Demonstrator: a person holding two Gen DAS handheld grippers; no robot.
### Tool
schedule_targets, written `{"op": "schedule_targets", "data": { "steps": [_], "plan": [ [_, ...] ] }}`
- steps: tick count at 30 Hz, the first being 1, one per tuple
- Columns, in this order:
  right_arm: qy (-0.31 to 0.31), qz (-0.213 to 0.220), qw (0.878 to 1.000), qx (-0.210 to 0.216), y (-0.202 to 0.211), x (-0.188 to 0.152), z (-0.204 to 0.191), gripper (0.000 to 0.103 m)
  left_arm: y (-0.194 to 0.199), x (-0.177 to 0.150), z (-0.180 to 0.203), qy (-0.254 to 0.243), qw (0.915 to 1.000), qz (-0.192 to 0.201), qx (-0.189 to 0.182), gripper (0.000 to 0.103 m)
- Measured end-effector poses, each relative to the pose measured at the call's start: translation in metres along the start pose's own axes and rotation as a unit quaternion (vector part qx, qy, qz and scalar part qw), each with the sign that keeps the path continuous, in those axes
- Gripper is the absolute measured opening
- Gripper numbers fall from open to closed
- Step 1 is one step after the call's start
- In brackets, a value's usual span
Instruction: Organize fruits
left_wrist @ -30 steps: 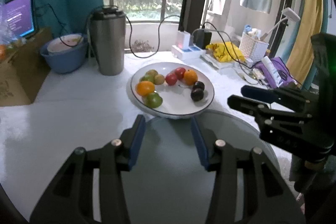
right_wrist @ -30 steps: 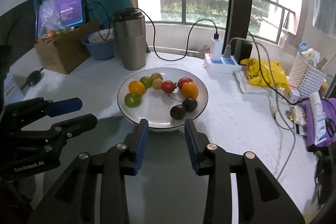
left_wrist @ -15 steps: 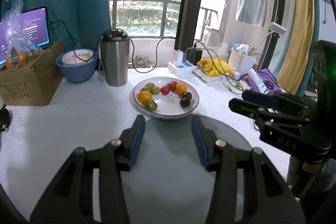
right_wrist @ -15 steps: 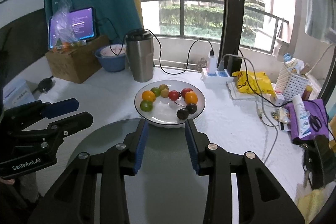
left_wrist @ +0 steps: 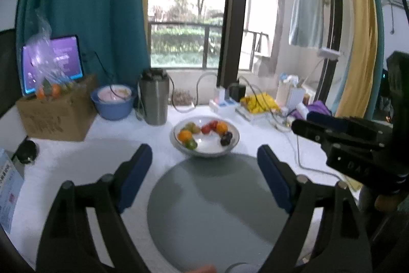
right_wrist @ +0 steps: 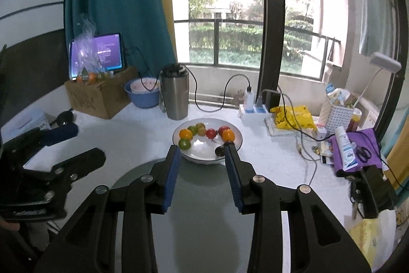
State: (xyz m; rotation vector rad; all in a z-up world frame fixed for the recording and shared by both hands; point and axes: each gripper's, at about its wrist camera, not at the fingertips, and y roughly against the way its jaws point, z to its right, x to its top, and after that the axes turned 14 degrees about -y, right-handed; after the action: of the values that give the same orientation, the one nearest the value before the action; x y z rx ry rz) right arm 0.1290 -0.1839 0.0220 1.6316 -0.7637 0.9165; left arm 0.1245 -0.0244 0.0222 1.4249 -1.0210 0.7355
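A white plate [left_wrist: 231, 145] [right_wrist: 237, 142] holds several small fruits: orange, green, red and dark ones. It stands on the white table, beyond a round grey mat [left_wrist: 217, 209] [right_wrist: 204, 209]. My left gripper [left_wrist: 204, 165] is open wide and empty, held above the mat, well short of the plate. My right gripper [right_wrist: 202, 160] is open and empty, also above the mat, with its tips framing the plate's near rim. Each gripper shows at the edge of the other's view.
A steel tumbler [right_wrist: 176, 94] with a cable stands behind the plate. A blue bowl [right_wrist: 144, 94] and a cardboard box [right_wrist: 99, 96] with bagged fruit are at the back left. A power strip [right_wrist: 254, 111], yellow bag [right_wrist: 294, 117], white basket [right_wrist: 337, 111] and purple pouch [right_wrist: 358, 152] crowd the right.
Both grippers have pulled back and up from the plate, so it looks smaller and farther. The left gripper has opened much wider. The right gripper has opened somewhat wider.
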Motion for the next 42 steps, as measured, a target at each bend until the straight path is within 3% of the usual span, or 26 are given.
{"op": "schedule_targets", "data": {
  "steps": [2, 4, 5, 9, 13, 20, 31, 42],
  "plan": [
    [0.000, 0.010, 1.000, 0.003, 0.011, 0.002, -0.003, 0.045, 0.011, 0.004, 0.001, -0.001, 0.9999, 0.010, 0.004, 0.086],
    [-0.002, 0.019, 1.000, 0.009, 0.022, 0.004, -0.005, 0.085, 0.018, 0.007, 0.002, -0.005, 0.9999, 0.014, 0.006, 0.087],
    [-0.003, 0.025, 1.000, 0.011, 0.029, 0.005, -0.006, 0.088, 0.024, 0.008, 0.004, -0.008, 0.9997, 0.018, 0.013, 0.089],
    [-0.002, 0.052, 0.999, 0.006, 0.052, 0.011, -0.012, 0.088, 0.041, 0.014, 0.001, -0.003, 0.9988, 0.043, 0.023, 0.094],
    [0.002, 0.069, 0.998, -0.001, 0.070, 0.018, -0.015, 0.088, 0.059, 0.022, 0.001, -0.010, 0.9968, 0.062, 0.050, 0.094],
    [0.002, 0.104, 0.995, -0.007, 0.108, 0.029, -0.020, 0.088, 0.089, 0.032, -0.006, -0.015, 0.9923, 0.107, 0.061, 0.094],
    [-0.006, 0.098, 0.995, -0.008, 0.106, 0.022, -0.020, 0.088, 0.083, 0.020, -0.024, 0.019, 0.9943, 0.092, 0.051, 0.095],
    [-0.010, 0.090, 0.996, -0.013, 0.098, 0.021, -0.019, 0.088, 0.084, 0.019, -0.021, 0.017, 0.9947, 0.089, 0.048, 0.095]
  ]
}}
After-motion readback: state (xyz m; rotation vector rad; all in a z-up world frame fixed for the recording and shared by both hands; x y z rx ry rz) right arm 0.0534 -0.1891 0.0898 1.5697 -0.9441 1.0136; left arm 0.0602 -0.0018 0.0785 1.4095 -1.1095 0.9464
